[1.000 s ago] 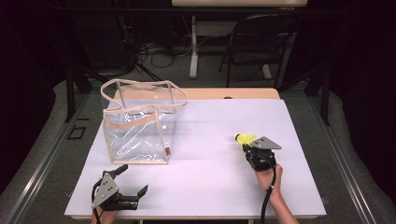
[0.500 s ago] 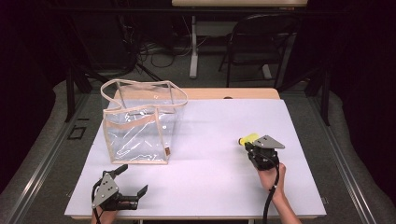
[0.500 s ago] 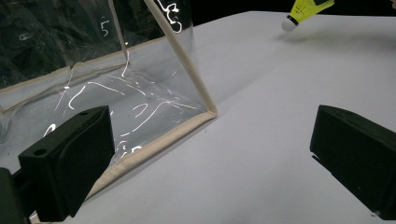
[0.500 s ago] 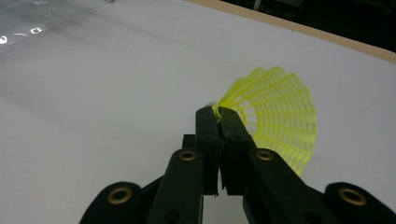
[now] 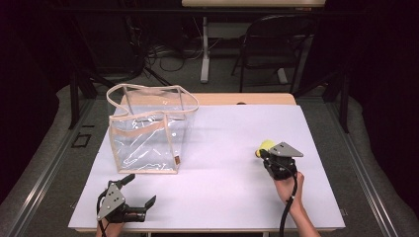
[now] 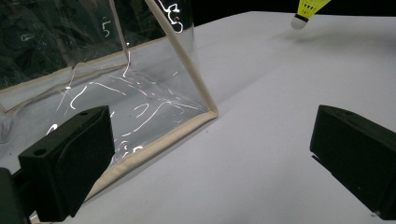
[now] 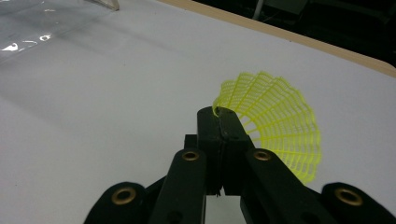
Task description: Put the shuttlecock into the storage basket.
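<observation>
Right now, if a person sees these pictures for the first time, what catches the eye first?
The yellow shuttlecock stands out most: the right gripper is shut on the rim of its skirt, at the table's right side. Next comes the clear bag with beige trim, standing open at the left rear. The left gripper waits open near the front edge, just before the bag.

Bag (image 5: pixel 148 136) stands left on the table (image 5: pixel 222 197) — shuttlecock (image 5: pixel 266 146) well right
</observation>
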`<action>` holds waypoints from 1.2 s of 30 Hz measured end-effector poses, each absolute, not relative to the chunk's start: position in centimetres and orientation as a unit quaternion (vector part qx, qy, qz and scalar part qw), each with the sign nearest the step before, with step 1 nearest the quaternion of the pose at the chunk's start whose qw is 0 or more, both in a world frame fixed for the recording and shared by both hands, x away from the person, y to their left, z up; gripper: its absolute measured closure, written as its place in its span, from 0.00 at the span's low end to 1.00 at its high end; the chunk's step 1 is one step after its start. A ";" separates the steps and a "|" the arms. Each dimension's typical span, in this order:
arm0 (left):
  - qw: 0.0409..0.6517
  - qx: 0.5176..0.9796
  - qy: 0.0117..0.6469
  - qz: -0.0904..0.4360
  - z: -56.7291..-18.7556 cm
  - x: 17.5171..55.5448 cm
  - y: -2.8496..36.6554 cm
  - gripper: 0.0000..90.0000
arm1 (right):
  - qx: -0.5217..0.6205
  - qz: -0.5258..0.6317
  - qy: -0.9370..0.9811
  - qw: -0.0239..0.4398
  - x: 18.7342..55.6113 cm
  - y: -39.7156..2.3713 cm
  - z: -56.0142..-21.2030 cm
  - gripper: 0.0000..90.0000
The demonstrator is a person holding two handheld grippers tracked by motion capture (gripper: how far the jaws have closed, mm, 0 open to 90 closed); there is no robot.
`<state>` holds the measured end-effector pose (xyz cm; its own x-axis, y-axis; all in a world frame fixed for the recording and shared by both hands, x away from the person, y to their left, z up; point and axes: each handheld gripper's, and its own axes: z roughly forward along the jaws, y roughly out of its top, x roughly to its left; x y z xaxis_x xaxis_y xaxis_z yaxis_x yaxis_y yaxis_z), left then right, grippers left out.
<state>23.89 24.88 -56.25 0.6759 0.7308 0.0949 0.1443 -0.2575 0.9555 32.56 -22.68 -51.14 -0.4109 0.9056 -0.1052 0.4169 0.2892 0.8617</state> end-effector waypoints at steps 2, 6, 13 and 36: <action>0.533 0.744 0.294 0.275 -56.2 23.9 24.9 0.00 | 0.445 0.396 0.742 0.309 32.5 -22.7 -51.0 1.00; 0.534 0.744 0.294 0.275 -56.2 23.9 24.9 0.00 | 0.444 0.401 0.739 0.312 32.5 -22.7 -50.7 1.00; 0.533 0.744 0.294 0.275 -56.3 23.9 24.9 0.00 | 0.439 0.405 0.737 0.315 32.3 -22.6 -50.1 1.00; 0.535 0.743 0.296 0.273 -56.3 23.9 24.8 0.00 | 0.427 0.421 0.731 0.326 31.8 -22.8 -48.1 1.00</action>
